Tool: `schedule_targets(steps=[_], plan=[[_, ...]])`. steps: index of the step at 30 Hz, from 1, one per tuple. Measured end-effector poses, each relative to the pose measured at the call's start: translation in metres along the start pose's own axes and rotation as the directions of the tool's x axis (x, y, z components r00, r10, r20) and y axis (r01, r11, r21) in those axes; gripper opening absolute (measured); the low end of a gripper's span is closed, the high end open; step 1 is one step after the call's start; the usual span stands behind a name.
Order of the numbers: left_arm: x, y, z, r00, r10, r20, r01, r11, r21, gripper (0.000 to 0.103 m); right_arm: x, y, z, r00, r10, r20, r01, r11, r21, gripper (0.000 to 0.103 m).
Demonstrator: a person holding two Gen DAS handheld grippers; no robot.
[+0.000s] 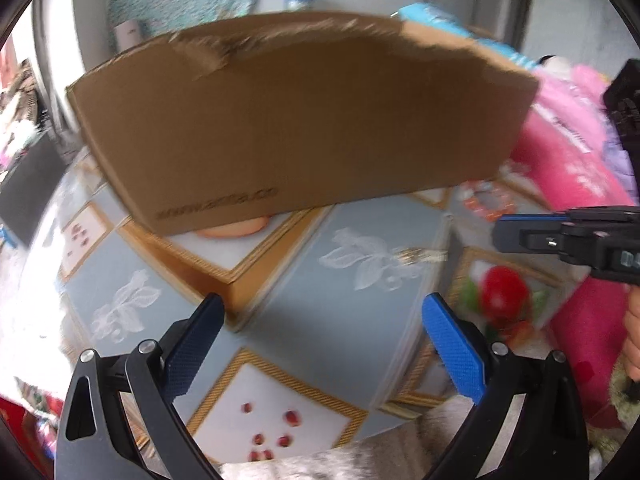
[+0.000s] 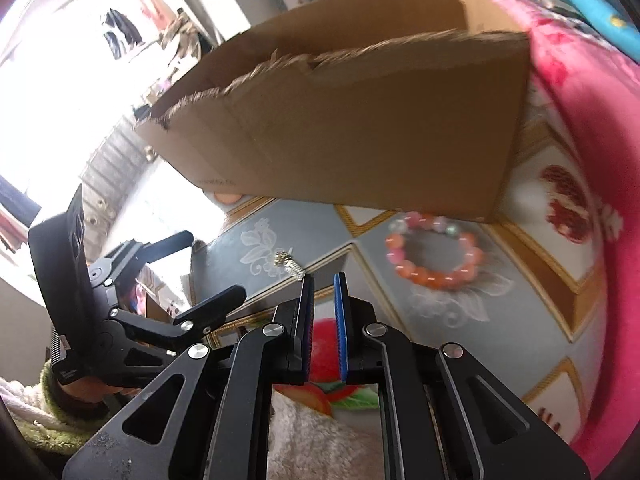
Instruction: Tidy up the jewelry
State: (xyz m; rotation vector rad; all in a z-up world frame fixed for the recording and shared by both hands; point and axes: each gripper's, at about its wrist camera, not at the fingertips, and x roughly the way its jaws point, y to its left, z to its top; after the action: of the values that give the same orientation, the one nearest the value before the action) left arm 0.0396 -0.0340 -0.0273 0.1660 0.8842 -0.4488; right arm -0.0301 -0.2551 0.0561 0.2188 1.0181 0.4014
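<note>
Nearest the left wrist camera, the left tongs stand spread wide, their blue ribbed pads holding nothing, above a smooth patterned cloth of grey panels, white leaf prints and gold-framed squares. In the right wrist view the right tongs are drawn nearly together with only a narrow slit between the flat pads, and nothing is gripped. Just past their tips lies a small glinting metal piece, too blurred to name. To its right, on open cloth, rests a bracelet of round glossy orange and pink beads, its far side close under the cardboard box. The box is matte brown, its upper rim ragged and torn. A pink blanket borders the right side.
</note>
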Motion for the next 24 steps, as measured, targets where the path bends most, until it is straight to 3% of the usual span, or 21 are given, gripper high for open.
schedule_targets(steps=[3,4,7,11,19,21,24], plan=[[-0.005,-0.011,0.003,0.997,-0.062,0.048,0.058,0.996,0.064,0.084,-0.012,-0.010,0.002,1.000,0.002,0.019,-0.003,1.000,0.017,0.010],[-0.005,-0.016,0.005,0.995,-0.081,0.055,0.075,0.992,0.098,0.074,-0.015,-0.014,0.001,1.000,0.005,0.027,-0.005,1.000,0.026,0.010],[0.001,-0.028,0.009,0.992,-0.123,0.040,0.114,0.976,0.184,0.059,-0.018,-0.020,0.003,0.999,0.014,0.039,-0.015,0.999,0.038,0.011],[0.013,-0.034,0.015,0.990,-0.140,-0.002,0.137,0.965,0.222,0.043,-0.018,-0.030,0.002,0.998,0.022,0.051,-0.024,0.999,0.047,0.011],[0.020,-0.039,0.019,0.989,-0.146,-0.012,0.142,0.934,0.327,0.019,-0.008,-0.044,0.006,0.998,0.036,0.052,-0.040,0.996,0.075,0.011],[0.020,-0.042,0.019,0.988,-0.154,-0.023,0.152,0.924,0.350,0.006,-0.007,-0.047,0.007,0.998,0.039,0.055,-0.043,0.996,0.081,0.011],[0.021,-0.044,0.019,0.988,-0.151,-0.027,0.150,0.920,0.362,0.004,-0.008,-0.052,0.006,0.997,0.039,0.060,-0.045,0.995,0.088,0.011]])
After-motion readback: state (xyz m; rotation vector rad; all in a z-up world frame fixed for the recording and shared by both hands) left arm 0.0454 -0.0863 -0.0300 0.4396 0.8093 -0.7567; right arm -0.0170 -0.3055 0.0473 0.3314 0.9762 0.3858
